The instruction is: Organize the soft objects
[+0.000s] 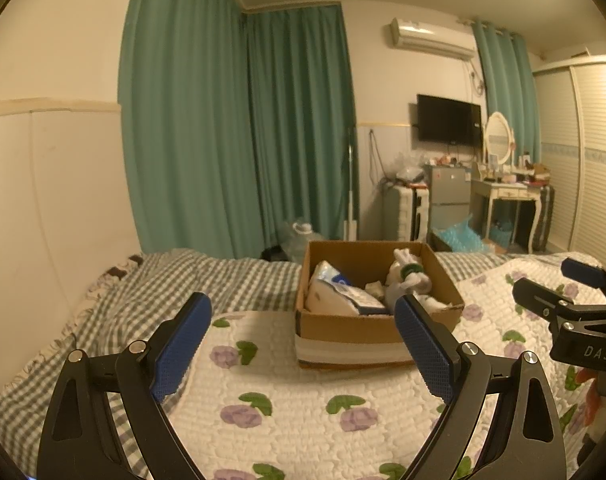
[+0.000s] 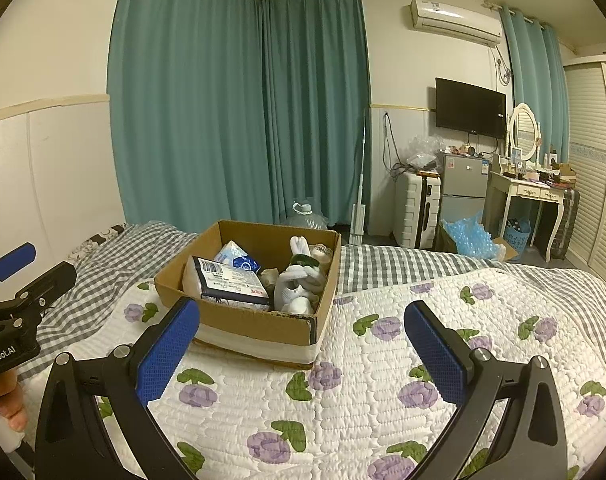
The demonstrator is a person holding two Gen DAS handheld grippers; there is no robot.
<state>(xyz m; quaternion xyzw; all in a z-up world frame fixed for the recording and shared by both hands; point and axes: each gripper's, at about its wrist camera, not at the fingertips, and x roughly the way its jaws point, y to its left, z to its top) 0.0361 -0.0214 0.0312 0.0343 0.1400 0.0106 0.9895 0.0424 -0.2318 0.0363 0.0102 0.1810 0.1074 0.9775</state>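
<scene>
Cardboard is the landmark: an open box (image 2: pixel 259 280) sits on the flowered quilt (image 2: pixel 383 380) of a bed, and everything soft in sight already lies inside it. Against its near-left wall rests a wrapped tissue pack (image 2: pixel 227 284), label up; behind that, toward the far wall, a blue-and-white pouch (image 2: pixel 237 258). A white plush rabbit (image 2: pixel 299 280) with a green band fills the box's right side, ears pointing to the far wall, packed so nothing stands above the rim.

Both claws hover short of the box's near side, above bare quilt. The left gripper (image 1: pixel 303 344) is spread wide and holds nothing; its right finger overlaps the box's near corner only by line of sight, as far as I can judge. The right gripper (image 2: pixel 303 340) is likewise released and empty, aimed at the box's near wall.

With no loose soft thing visible on the quilt around the box, the sorting looks finished or nearly so.
</scene>
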